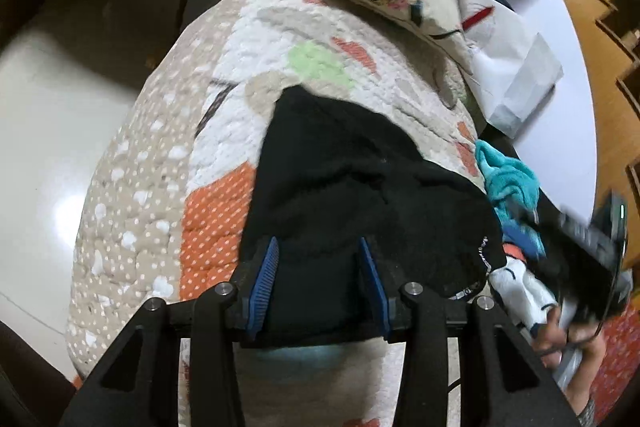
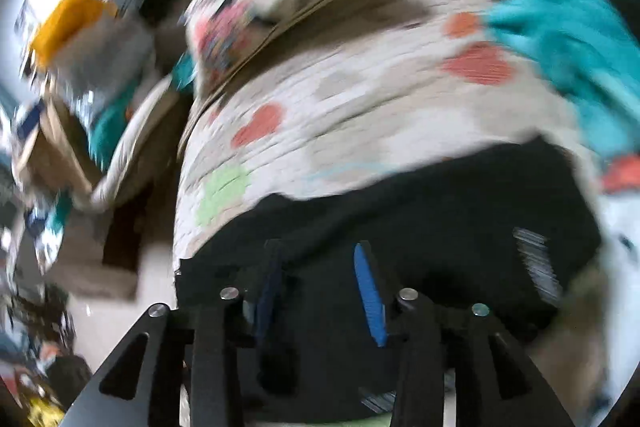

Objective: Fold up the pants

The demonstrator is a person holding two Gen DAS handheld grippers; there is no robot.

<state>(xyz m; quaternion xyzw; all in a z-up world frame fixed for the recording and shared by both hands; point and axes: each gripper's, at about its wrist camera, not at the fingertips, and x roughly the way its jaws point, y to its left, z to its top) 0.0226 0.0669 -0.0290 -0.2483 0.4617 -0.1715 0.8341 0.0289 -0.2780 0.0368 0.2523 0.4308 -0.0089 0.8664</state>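
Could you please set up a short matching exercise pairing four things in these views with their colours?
Things:
1. pants
2. small crumpled cloth beside the pants
3. pads on the left tongs
4. round patch on the quilt just beyond the pants

Colours:
A. light green
B. teal
C. black
D. blue

Pairs: 1-C, 2-B, 3-D, 4-A
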